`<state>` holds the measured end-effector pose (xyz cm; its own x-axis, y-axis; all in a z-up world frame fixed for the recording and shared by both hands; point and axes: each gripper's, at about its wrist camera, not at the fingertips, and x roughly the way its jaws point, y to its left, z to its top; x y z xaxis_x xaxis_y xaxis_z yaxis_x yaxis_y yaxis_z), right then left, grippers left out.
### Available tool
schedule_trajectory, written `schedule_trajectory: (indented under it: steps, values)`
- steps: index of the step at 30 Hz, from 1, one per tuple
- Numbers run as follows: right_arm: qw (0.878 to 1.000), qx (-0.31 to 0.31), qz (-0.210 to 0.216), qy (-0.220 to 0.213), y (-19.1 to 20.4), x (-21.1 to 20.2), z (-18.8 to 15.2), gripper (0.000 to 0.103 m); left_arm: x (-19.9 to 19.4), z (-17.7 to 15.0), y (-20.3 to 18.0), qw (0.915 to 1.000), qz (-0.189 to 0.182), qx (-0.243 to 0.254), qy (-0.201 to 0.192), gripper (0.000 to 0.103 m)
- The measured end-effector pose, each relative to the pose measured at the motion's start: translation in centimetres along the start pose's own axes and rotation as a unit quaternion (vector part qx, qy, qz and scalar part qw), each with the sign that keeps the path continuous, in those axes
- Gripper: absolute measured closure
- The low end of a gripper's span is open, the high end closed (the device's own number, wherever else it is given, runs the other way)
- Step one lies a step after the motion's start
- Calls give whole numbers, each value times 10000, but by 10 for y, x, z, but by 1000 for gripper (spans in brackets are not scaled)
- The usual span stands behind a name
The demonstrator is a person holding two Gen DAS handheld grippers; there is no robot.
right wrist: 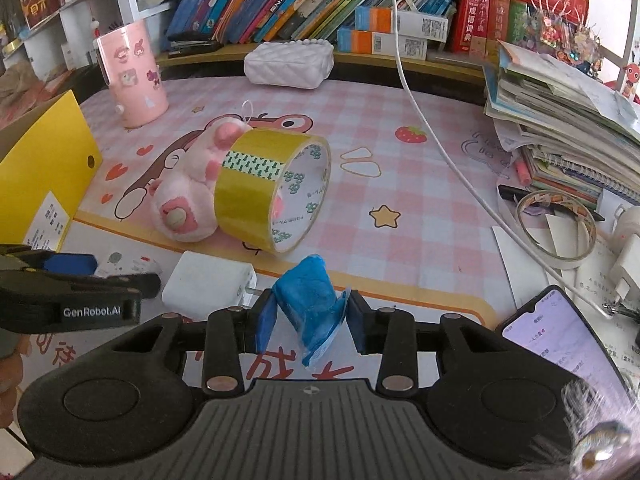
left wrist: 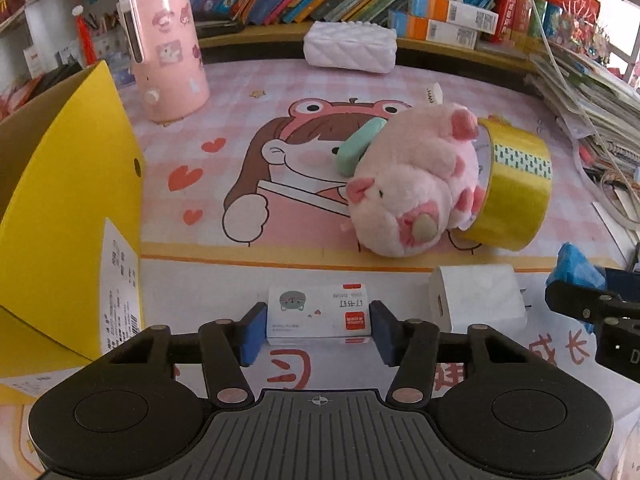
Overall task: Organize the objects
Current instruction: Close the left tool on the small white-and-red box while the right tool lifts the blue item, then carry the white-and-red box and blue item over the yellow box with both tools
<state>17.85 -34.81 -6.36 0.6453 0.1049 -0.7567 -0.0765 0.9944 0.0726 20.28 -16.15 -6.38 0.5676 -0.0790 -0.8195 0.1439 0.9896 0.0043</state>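
Left wrist view shows our left gripper (left wrist: 318, 330) with its jaws set on either side of a small white staples box (left wrist: 318, 316) that lies flat on the tabletop (left wrist: 224, 280); the blue pads (left wrist: 253, 334) sit right against its short ends, so we read the jaws as clamped on it. Just right of those jaws is a white charger block (left wrist: 478, 302), resting on the tabletop. Ahead of the jaws lies a pink plush pig (left wrist: 416, 184) on the pink cartoon mat (left wrist: 280, 92), with a mint green eraser (left wrist: 358, 146) touching its far left side and a roll of yellow tape (left wrist: 516, 184) leaning against its right side. Left of the jaws stands a yellow file box (left wrist: 76, 184), and far ahead to the left a pink cylinder container (left wrist: 170, 50). A white quilted case (left wrist: 348, 48) sits at the far edge of the mat.

From the right wrist view, our right gripper (right wrist: 310, 322) has its jaws closed on a crumpled blue wrapper (right wrist: 314, 304), held between the pads above the tabletop. The tape roll (right wrist: 256, 184) stands tilted ahead of these jaws. To their right lie a phone (right wrist: 568, 344) and a thin tape ring (right wrist: 554, 228); a white cable (right wrist: 440, 140) runs across the mat.
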Motion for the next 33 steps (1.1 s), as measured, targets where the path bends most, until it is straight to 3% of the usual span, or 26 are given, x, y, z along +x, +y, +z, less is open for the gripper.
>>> schedule_trajectory:
  steps: [15, 33]
  values:
    - [9999, 9, 24, -101, 8, -5, 0, 68, -28, -2, 6, 9987, -191, -61, -467, 51]
    - [9996, -173, 7, -212, 47, -35, -19, 68, -66, -37, 35, 9969, -339, -131, -704, 51]
